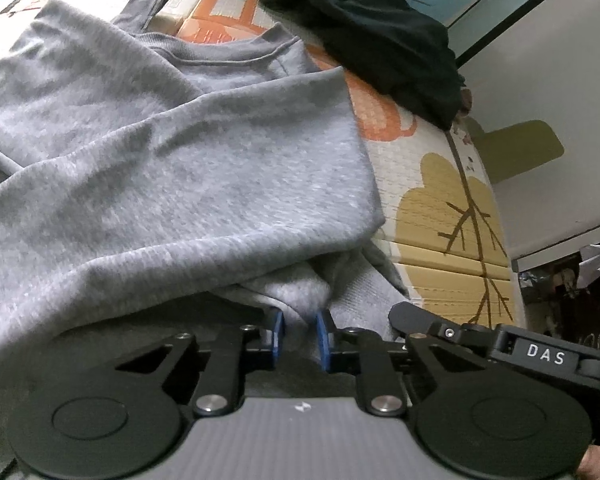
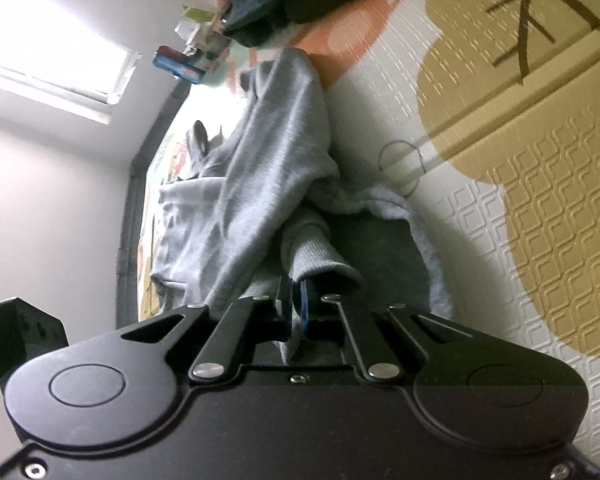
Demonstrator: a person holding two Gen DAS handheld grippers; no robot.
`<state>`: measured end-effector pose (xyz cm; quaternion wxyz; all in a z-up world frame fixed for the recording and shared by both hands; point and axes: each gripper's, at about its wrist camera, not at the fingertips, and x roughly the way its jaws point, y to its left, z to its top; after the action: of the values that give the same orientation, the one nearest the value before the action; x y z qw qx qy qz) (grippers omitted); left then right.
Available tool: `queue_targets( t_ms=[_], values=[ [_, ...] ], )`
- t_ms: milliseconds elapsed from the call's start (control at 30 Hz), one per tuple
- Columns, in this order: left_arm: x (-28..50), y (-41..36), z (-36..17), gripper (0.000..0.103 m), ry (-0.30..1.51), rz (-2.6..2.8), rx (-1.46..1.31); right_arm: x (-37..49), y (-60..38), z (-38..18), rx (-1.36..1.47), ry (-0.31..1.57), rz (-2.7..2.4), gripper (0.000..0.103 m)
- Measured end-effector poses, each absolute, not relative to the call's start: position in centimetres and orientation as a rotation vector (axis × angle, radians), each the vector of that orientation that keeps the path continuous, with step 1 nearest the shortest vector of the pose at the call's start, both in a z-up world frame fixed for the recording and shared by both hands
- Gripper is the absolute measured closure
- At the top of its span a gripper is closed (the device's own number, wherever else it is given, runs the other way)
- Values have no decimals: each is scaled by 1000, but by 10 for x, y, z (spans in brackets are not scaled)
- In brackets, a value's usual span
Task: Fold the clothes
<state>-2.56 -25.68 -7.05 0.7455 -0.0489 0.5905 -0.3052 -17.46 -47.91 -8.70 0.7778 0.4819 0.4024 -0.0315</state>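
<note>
While the left wrist view looks flat across the grey sweatshirt, the right wrist view is rolled sideways and catches a wall and a bright window at 10 o'clock, which the left view lacks.

Left view only: dark garment heaped at 1 o'clock, white cabinet front at 2 o'clock, a fingertip at the 5 o'clock corner. Right view only: small clutter of boxes at 11 o'clock, blurred.

Left gripper: jaws clenched on a bunched fold of the sweatshirt, blue pads pressing each side. Right gripper: jaws nearly fully closed, pinching a ribbed cuff or hem of the same sweatshirt.

The sweatshirt lies on the play mat, filling the left view from 9 to 12 o'clock, neckline up near 12. Its right edge runs down from 1 to 4 o'clock in the left view; bare mat lies beyond that, open toward 3 o'clock. In the right view bare mat spans 1 to 4 o'clock.

The sweatshirt is soft heathered knit with ribbed collar and cuff. The mat is embossed foam in a square-key pattern, printed with a mustard tree and orange shapes. The gripper bodies are matte black with steel pivot pins.
</note>
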Motion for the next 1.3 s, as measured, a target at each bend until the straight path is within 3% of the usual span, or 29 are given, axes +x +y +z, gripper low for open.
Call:
queue_targets(
  t_ms=[367,467,533,567,600,800,933,967,1033,1133,1300],
  values=[
    [-22,-258,-88,84,1378,-638,-141,-176,-480,-84,1052,905,-48,101],
    [-21,-260,-93,77,1382,-624,-148,-176,-483,-98,1115,931,-84,94],
    [-20,-262,-93,59,1375,-622,-152,-177,-487,-105,1153,932,-95,86],
    [-19,-262,-93,55,1372,-621,-159,-177,-489,-106,1167,921,-98,79],
    [-19,-263,-93,49,1368,-621,-167,-178,-491,-107,1179,910,-101,78],
    [-8,-268,-103,43,1381,-589,-217,-167,-495,-116,1199,916,-118,78],
    [-5,-269,-109,49,1393,-576,-256,-156,-493,-125,1230,925,-121,79],
    [-4,-269,-109,54,1390,-571,-259,-155,-493,-127,1236,924,-121,82],
    [-3,-268,-110,74,1380,-549,-251,-152,-492,-129,1241,923,-114,89],
    [0,-263,-110,81,1387,-539,-273,-149,-490,-126,1217,920,-108,98],
    [-3,-261,-93,83,1365,-549,-240,-152,-486,-116,1205,903,-78,101]
  ],
)
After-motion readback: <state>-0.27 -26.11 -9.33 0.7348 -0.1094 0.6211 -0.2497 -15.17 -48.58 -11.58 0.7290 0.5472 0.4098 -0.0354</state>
